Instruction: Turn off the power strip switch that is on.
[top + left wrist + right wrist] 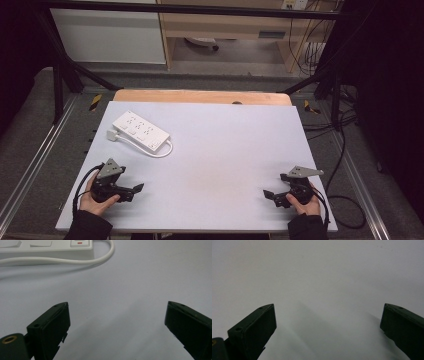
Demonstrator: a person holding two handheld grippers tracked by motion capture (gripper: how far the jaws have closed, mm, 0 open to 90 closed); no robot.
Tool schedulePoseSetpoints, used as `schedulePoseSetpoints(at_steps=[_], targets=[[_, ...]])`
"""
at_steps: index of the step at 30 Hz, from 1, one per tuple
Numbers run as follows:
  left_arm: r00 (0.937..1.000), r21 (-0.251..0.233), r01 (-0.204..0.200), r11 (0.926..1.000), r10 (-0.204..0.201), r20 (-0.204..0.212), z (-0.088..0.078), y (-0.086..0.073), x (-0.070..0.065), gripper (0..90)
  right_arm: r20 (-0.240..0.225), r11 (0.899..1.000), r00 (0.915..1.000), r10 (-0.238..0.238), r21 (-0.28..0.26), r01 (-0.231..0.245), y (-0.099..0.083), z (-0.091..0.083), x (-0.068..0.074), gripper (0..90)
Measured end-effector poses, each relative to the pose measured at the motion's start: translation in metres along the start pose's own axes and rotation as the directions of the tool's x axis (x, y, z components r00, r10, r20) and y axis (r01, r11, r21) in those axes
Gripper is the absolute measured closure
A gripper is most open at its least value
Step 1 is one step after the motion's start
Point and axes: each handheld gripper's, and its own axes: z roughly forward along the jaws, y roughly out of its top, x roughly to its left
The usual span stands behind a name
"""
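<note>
A white power strip (140,131) lies at the far left of the pale table (225,150), with its white cable (161,152) looped beside it and a plug (112,135) at its left end. In the left gripper view the strip's end (50,247) and cable (100,260) show at the top. My left gripper (136,190) rests near the front left edge, held by a hand, open with nothing between its jaws (117,315). My right gripper (270,196) rests near the front right edge, also open over bare table (328,315).
A wooden strip (200,96) borders the table's far edge. Black frame bars (65,70) stand at both back corners. Cables (345,150) trail on the floor to the right. A wooden desk (225,30) stands behind.
</note>
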Motion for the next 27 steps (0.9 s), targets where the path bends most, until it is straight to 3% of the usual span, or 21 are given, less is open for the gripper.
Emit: schedulePoseSetpoints(at_steps=[27], targets=[[0.9993,0.012,0.008,0.9999,-0.008,-0.038,-0.006,0.015,0.005,5.9,0.012,1.000,0.9999,-0.005,0.009,0.005,0.000,0.000,0.001,1.0]])
